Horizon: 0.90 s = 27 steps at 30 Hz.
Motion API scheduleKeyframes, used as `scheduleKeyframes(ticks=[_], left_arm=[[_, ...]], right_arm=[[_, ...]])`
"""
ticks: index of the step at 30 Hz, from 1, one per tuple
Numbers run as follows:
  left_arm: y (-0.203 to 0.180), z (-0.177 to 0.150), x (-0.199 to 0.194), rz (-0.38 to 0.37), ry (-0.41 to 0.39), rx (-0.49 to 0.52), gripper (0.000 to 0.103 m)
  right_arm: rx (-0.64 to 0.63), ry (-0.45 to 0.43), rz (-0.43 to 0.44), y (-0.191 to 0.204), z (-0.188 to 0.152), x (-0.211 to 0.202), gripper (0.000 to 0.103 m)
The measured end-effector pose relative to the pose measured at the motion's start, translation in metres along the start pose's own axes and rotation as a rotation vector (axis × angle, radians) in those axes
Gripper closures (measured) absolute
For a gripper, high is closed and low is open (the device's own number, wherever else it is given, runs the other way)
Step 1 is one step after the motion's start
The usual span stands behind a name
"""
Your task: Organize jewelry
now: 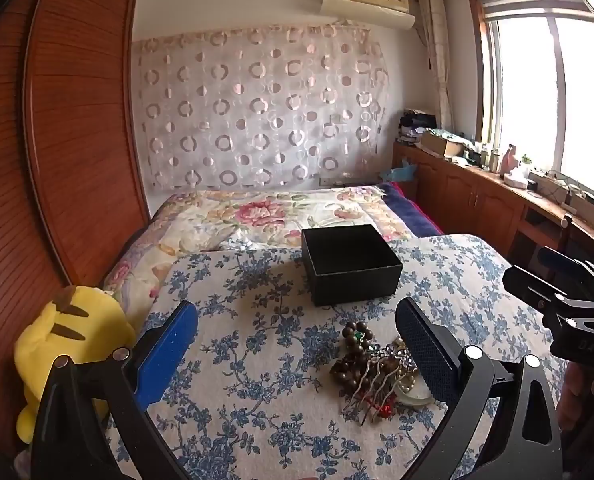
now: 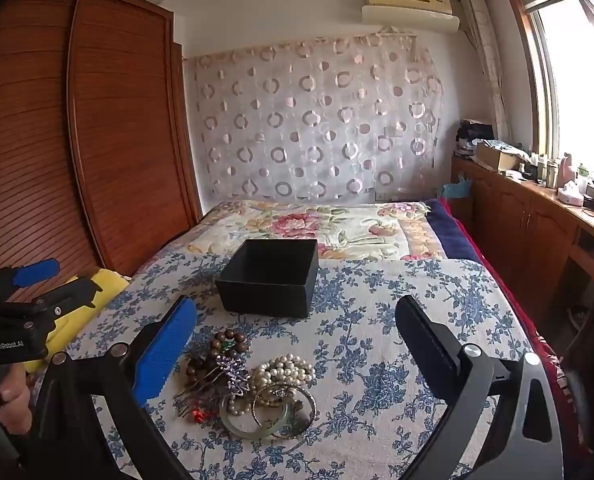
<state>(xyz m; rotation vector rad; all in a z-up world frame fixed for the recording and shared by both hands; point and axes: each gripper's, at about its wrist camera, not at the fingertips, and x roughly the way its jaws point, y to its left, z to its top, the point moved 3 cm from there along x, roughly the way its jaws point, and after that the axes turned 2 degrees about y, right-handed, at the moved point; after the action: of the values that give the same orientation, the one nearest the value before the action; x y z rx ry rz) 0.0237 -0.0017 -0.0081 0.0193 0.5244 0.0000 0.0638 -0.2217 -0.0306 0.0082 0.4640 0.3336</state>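
Jewelry point(image 2: 249, 384) lies in one heap on the blue-flowered cover point(image 2: 377, 380), near the black box point(image 2: 271, 276) but apart from it. The heap holds a wooden bead string point(image 2: 221, 350), pearls point(image 2: 285, 368), bangles point(image 2: 273, 416) and a hair comb point(image 1: 371, 376). The box looks empty, so sorting seems not yet begun; every piece is left to move. Left gripper point(image 1: 297, 344) and right gripper point(image 2: 297, 344) both hover above the heap, jaws wide apart, holding nothing.
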Motion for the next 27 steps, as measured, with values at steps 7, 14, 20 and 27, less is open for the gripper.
scheduleKeyframes(ticks=[7, 14, 20, 27], left_arm=[[0.0, 0.001, -0.003, -0.001, -0.002, 0.0, 0.007], [-0.002, 0.003, -0.004, -0.001, -0.004, -0.001, 0.007], [-0.002, 0.007, -0.009, -0.002, -0.004, 0.0, 0.007], [-0.003, 0.016, -0.015, -0.002, -0.002, -0.001, 0.007]], right_arm=[[0.001, -0.001, 0.001, -0.001, 0.002, -0.001, 0.002], [0.001, -0.002, 0.001, -0.001, 0.002, -0.001, 0.002], [-0.001, -0.005, 0.001, 0.001, 0.007, -0.004, 0.002], [0.0, -0.005, 0.002, 0.002, 0.007, -0.004, 0.002]])
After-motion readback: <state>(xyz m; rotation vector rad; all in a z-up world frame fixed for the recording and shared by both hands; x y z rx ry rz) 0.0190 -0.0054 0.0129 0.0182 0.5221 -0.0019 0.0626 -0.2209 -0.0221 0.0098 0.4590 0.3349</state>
